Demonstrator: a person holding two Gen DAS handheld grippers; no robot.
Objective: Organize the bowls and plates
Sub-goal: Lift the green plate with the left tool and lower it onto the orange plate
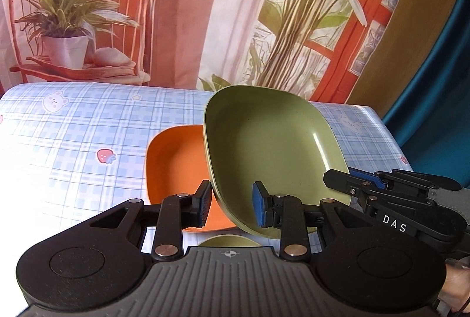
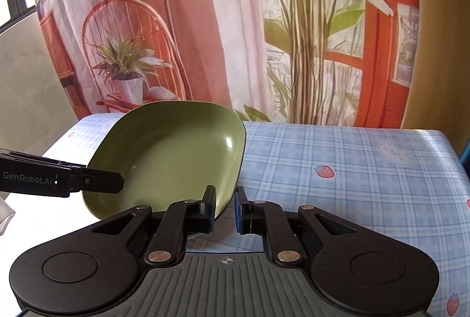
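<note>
Table (image 1: 73, 134) under blue plaid cloth with bear and strawberry prints, filling mid-frame. Orange plate (image 1: 173, 158) lies on it, centre; a green dish's (image 1: 229, 242) edge shows lower centre.

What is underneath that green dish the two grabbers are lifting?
Beneath the green dish sits an orange plate on the checked tablecloth, partly covered. Another green rim peeks out lower; the rest is hidden.

In the left wrist view a tilted plate (image 1: 270, 152) sits at centre frame, raised over the table (image 1: 73, 134). A second plate (image 1: 173, 167) lies flat on the table just left of and behind it, partly hidden. Another rim (image 1: 229, 240) (only a sliver shows) peeks out below the tilted plate. A backdrop cloth (image 1: 188, 8) fills the upper frame behind the table.
</note>
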